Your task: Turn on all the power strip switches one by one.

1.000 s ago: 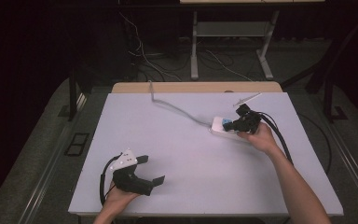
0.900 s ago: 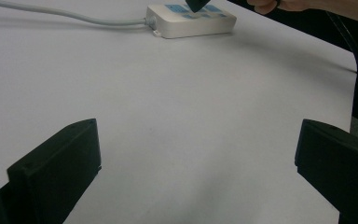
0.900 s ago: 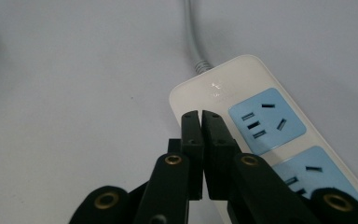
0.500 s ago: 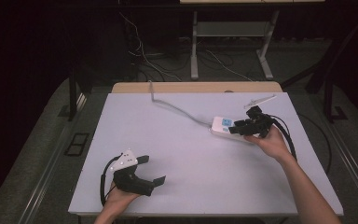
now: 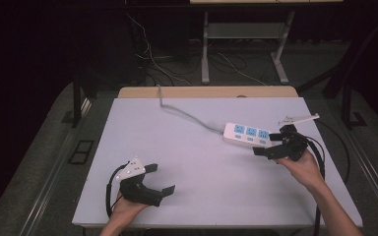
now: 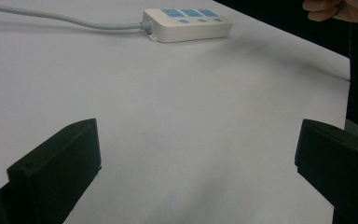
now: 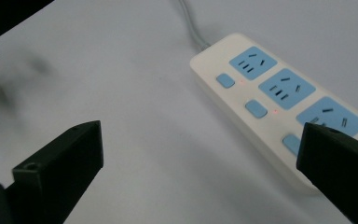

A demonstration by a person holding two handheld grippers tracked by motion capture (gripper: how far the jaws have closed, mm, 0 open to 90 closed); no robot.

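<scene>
A white power strip (image 5: 248,134) with three blue sockets lies right of the table's middle, and its grey cable (image 5: 187,115) runs to the back edge. My right gripper (image 5: 268,143) hovers at the strip's right end. Its jaws have just been opening and now stand wide apart with nothing held. In the right gripper view the strip (image 7: 270,98) lies slantwise ahead, with small red lights beside two switches. The right gripper (image 7: 200,172) has one jaw over the strip's near socket. My left gripper (image 5: 159,179) rests open at the front left, empty, and the strip (image 6: 186,23) lies far ahead of it.
The pale table (image 5: 128,147) ends in a wooden strip (image 5: 206,92) at the back. Beyond it are floor cables and a desk frame (image 5: 205,54). The person's right hand (image 6: 340,9) shows at the top right of the left gripper view.
The right gripper, shut over the strip a second ago, has opened and drawn back to the right and toward the person. All three sockets now show. The left gripper has not moved.
</scene>
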